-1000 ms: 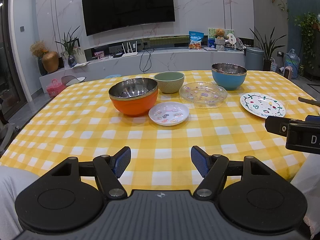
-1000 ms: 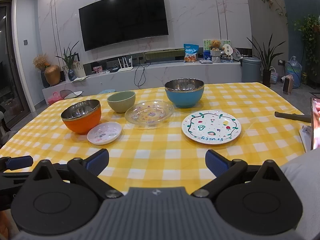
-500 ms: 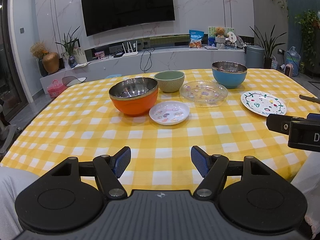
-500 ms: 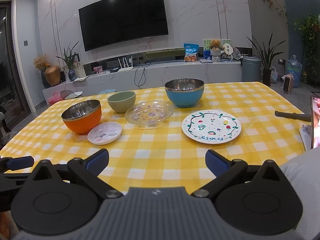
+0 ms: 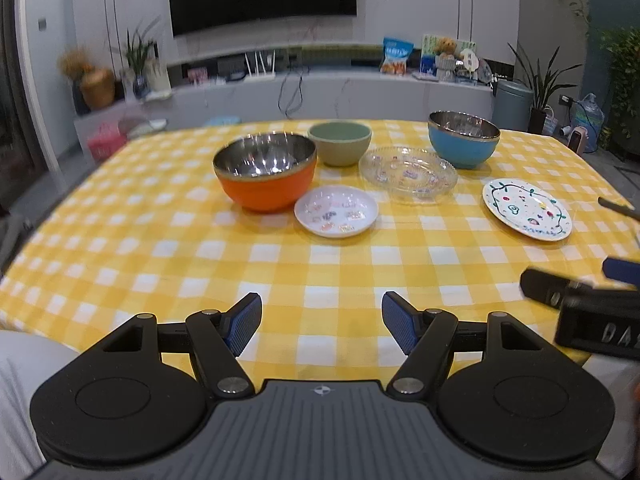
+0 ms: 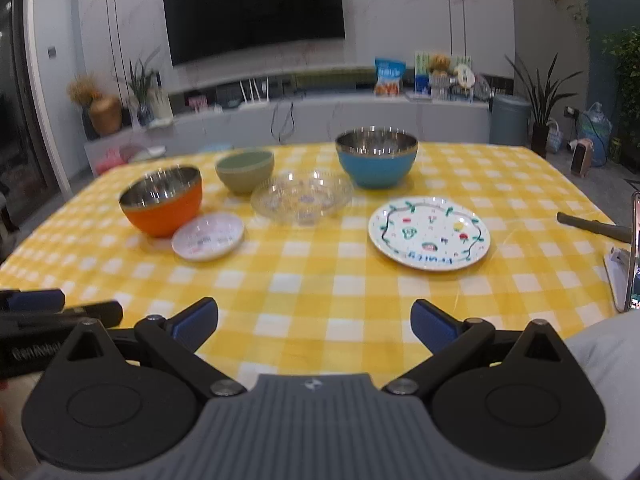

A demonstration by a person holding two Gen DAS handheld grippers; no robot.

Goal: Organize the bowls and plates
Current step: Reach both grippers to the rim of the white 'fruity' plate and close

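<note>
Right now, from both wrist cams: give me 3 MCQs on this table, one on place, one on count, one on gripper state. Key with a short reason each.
1. What sits directly in front of the orange bowl, toward the camera?
A. the small white plate
B. the blue bowl
C. the green bowl

2. How many bowls stand on the checked tablecloth?
A. two
B. three
C. five

3. How do the left gripper and right gripper stand?
A. both open and empty
B. left shut on a plate
C. right shut on a bowl

Key:
1 A, the small plate lies at the orange bowl's near side.
2 B, orange, green and blue; the clear glass plate and the painted plate are plates.
3 A, each pair of fingers is spread wide over bare cloth, nothing between them.
</note>
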